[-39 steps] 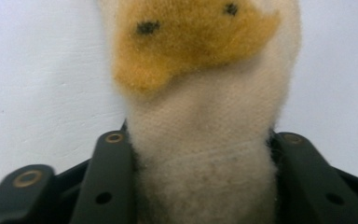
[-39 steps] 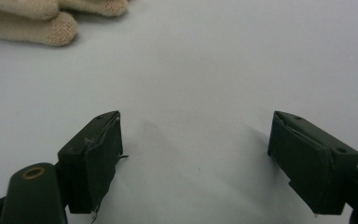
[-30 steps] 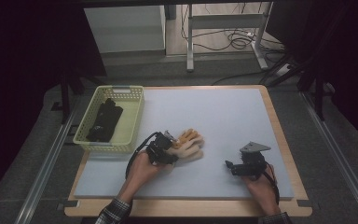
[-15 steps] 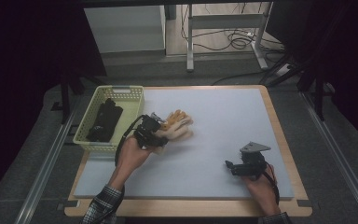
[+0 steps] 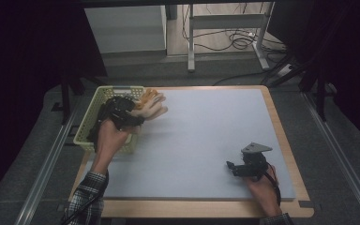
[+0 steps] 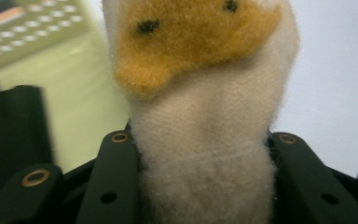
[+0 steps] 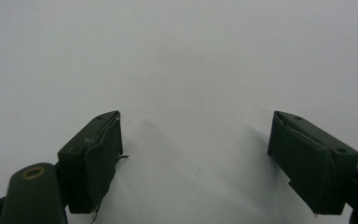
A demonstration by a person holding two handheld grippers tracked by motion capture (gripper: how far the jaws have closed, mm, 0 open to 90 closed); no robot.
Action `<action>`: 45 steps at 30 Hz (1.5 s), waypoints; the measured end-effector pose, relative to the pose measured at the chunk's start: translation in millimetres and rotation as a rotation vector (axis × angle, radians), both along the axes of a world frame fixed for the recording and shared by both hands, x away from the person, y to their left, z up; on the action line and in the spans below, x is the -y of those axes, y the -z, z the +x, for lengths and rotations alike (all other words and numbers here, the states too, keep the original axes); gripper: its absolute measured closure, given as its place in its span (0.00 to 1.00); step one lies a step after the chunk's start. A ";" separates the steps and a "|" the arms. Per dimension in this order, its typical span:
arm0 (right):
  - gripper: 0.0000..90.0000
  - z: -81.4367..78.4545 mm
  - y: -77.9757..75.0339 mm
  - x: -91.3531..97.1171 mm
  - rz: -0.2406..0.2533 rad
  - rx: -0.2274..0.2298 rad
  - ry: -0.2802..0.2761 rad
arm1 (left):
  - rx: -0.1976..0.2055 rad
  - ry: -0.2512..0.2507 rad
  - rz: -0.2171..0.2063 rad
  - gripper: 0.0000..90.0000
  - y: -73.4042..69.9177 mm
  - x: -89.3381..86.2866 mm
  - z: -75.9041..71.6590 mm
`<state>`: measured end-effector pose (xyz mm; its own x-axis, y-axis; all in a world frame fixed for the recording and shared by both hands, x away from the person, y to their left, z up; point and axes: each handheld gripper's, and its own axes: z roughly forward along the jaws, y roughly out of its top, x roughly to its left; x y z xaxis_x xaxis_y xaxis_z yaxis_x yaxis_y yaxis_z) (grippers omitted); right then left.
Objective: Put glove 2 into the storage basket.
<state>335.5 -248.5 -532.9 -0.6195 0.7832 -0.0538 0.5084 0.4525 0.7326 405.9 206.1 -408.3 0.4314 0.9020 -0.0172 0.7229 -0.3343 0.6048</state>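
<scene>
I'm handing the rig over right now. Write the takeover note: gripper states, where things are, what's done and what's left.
Left gripper: shut on the plush toy, a white and orange one, held at the near right corner of the yellow-green basket, partly over its rim.
Right gripper: open, holding nothing, low over the pale blue mat at the near right.
Basket: dark items already lie inside; I cannot tell what they are.
Done: toy picked up and brought to the basket.
Left: probably move it fully over the basket and open the jaws; nothing else loose shows on the mat.

Dark room; grey floor [image 5: 243, 70]; white cabinet [image 5: 126, 28]; cables [image 5: 234, 40]
</scene>
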 end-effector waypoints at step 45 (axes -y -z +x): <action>0.19 0.1 0.0 0.1 0.001 0.000 0.000 | -0.363 -0.098 0.148 0.32 89.7 -43.3 73.8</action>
